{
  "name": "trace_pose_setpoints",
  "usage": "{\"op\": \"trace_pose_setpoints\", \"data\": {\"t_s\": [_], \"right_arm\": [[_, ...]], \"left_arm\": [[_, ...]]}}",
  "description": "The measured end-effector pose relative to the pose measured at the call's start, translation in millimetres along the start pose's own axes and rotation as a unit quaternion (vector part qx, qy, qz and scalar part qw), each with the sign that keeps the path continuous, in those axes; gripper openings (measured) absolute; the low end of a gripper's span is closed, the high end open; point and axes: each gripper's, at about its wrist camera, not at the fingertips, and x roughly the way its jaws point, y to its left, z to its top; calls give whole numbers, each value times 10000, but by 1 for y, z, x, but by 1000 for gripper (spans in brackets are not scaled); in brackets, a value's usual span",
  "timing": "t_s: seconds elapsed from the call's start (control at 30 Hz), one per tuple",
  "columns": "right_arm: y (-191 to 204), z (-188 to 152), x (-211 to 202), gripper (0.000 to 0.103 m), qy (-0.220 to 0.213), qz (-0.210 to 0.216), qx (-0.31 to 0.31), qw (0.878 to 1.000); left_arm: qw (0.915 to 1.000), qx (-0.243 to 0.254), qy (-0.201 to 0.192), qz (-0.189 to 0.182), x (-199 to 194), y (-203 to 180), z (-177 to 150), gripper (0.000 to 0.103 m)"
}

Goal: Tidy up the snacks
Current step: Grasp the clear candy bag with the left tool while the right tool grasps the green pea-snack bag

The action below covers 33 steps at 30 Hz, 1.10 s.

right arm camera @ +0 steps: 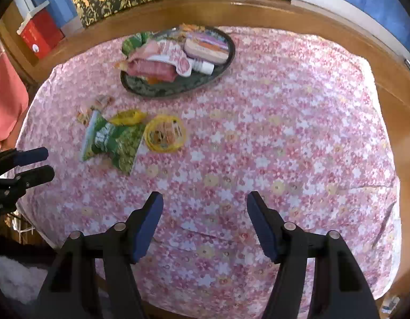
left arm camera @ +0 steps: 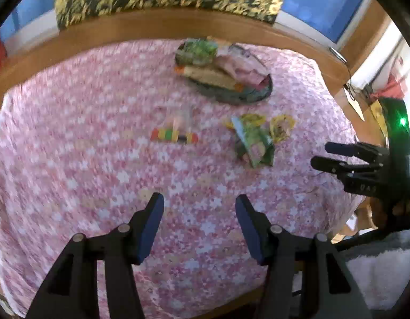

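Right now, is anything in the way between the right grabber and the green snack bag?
Nothing visible is. The right gripper hangs open over bare pink tablecloth, and only cloth lies between it and the green snack bag. A round yellow packet lies right beside the bag, not in front of it.

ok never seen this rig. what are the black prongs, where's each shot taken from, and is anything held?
No robot: a person holds a two-finger gripper in each hand, each carrying a fisheye camera looking along its fingers. In the left wrist view the left gripper is in front and the right gripper enters at the right edge; the other view is the reverse. Both are open and empty. On the pink floral tablecloth an oval tray holds snack packs. Loose beside it: a green snack bag, a yellow-rimmed packet and a clear packet with a striped edge.
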Motion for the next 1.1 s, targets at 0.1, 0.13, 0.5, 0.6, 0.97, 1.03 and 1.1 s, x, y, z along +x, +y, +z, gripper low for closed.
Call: {"op": "trace_pose_setpoints", "data": {"t_s": [0.1,0.13,0.5,0.6,0.97,1.03,1.1], "right_arm": [[-1,1,-3,65,-95,109,34,9999],[-1,1,-5,64,-136,126,34,9998],[0,0,-12,63,-200,131,11,9997],[0,-5,-11,63,-168,141,41,9997],[-4,-6,-11,63,-196,283,184,9992],[1,0,-11,63,-281,368,105,9989],[10,8,-12,63,-416,591,-54,9974]], "left_arm": [[9994,-313,-73,-91,-1,12,2,54],[9991,-387,-130,-95,-3,15,3,54],[9947,94,63,-1019,20,-16,39,55],[9895,-55,265,-1419,36,-22,46,44],[9838,-200,-187,-1769,11,-16,32,3],[9856,-292,-142,-1657,10,-8,23,3],[9895,-349,35,-1405,13,0,13,4]]}}
